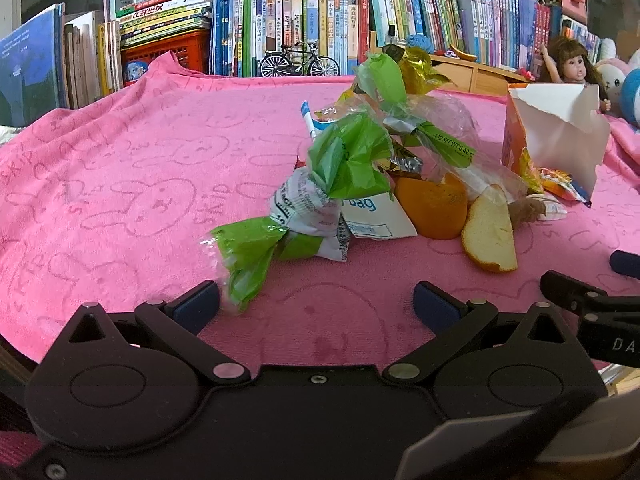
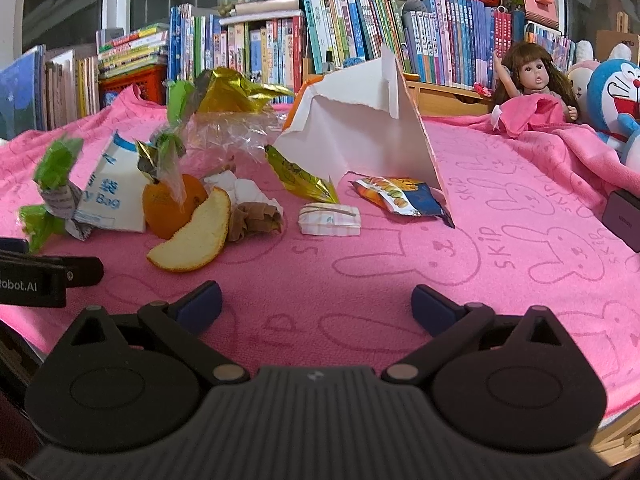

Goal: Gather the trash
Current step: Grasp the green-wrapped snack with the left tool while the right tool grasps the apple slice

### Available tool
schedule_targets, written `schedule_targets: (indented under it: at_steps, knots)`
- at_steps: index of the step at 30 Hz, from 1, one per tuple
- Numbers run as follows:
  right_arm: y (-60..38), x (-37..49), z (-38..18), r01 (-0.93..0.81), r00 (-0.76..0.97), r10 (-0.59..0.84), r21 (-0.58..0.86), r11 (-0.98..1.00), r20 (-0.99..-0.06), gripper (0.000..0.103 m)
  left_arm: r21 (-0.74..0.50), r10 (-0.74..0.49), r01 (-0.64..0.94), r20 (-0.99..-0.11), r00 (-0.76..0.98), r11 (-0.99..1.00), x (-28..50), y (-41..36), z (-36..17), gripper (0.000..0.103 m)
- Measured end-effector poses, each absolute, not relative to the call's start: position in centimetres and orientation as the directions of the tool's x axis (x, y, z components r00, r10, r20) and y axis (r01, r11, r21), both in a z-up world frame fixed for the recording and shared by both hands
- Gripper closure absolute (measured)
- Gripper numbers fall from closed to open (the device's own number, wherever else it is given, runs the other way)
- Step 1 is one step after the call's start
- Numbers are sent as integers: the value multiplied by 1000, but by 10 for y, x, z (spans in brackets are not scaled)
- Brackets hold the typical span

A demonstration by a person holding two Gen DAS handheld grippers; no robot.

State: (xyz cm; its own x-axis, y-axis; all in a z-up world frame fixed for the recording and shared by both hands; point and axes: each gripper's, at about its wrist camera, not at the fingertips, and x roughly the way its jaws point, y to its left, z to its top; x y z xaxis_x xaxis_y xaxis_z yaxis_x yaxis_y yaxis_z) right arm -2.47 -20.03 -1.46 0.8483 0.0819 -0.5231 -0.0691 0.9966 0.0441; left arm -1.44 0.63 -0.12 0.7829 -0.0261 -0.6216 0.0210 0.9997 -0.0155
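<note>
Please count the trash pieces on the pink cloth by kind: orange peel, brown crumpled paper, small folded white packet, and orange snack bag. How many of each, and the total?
Orange peel: 2 (second piece)
Brown crumpled paper: 1
Small folded white packet: 1
Orange snack bag: 1
Total: 5

Open cloth ahead of you
Bare pink towel (image 2: 500,240) lies right; the torn box (image 2: 360,128) and orange peel (image 2: 192,236) block left.

place: home, child's room or study | evidence: packed rows of children's books (image 2: 360,28) lined the back; doll (image 2: 536,76), blue cat plush (image 2: 616,92) and model bicycle (image 1: 298,60) stood by; pink bunny-print towel (image 2: 500,208) covered the desk
</note>
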Motion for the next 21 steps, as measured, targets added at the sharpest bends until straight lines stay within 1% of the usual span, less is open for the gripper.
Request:
schedule_targets:
  at_steps: [3, 4, 6, 7, 9, 12, 14, 16, 18, 21]
  knots:
    - [-203, -32, -8, -112, 865, 147, 101, 989, -481, 4, -45, -37, 12, -620, 784, 999, -18, 13, 7, 2]
    - [-202, -35, -6, -122, 871, 158, 108, 987, -465, 4, -54, -40, 9, -614, 788, 999, -19, 16, 10, 5]
    - [-198, -37, -2, -148, 882, 185, 118, 982, -433, 9, -77, -49, 5, -588, 807, 997, -25, 22, 18, 9]
    - [-196, -37, 0, -162, 884, 200, 123, 979, -423, 9, -88, -54, 4, -572, 818, 996, -27, 24, 22, 10]
    - [-189, -34, 1, -184, 879, 223, 131, 974, -422, 15, -96, -53, 3, -525, 850, 995, -33, 27, 29, 10]
    - [-177, -30, -2, -216, 868, 246, 117, 969, -432, 17, -37, -22, 6, -446, 895, 999, -38, 25, 36, 8]
    - [-169, -30, -4, -230, 866, 248, 95, 969, -435, 18, 21, -8, 19, -428, 904, 1000, -34, 19, 35, 6]
    - [-163, -31, -7, -235, 865, 244, 76, 969, -437, 18, 58, 4, 24, -441, 897, 998, -27, 13, 31, 6]
    - [-160, -31, -9, -234, 864, 241, 73, 970, -442, 19, 62, 5, 27, -460, 888, 998, -20, 9, 26, 10]
    - [-159, -28, -9, -223, 865, 237, 84, 971, -443, 20, 29, -12, 30, -495, 869, 999, -8, 11, 20, 27]
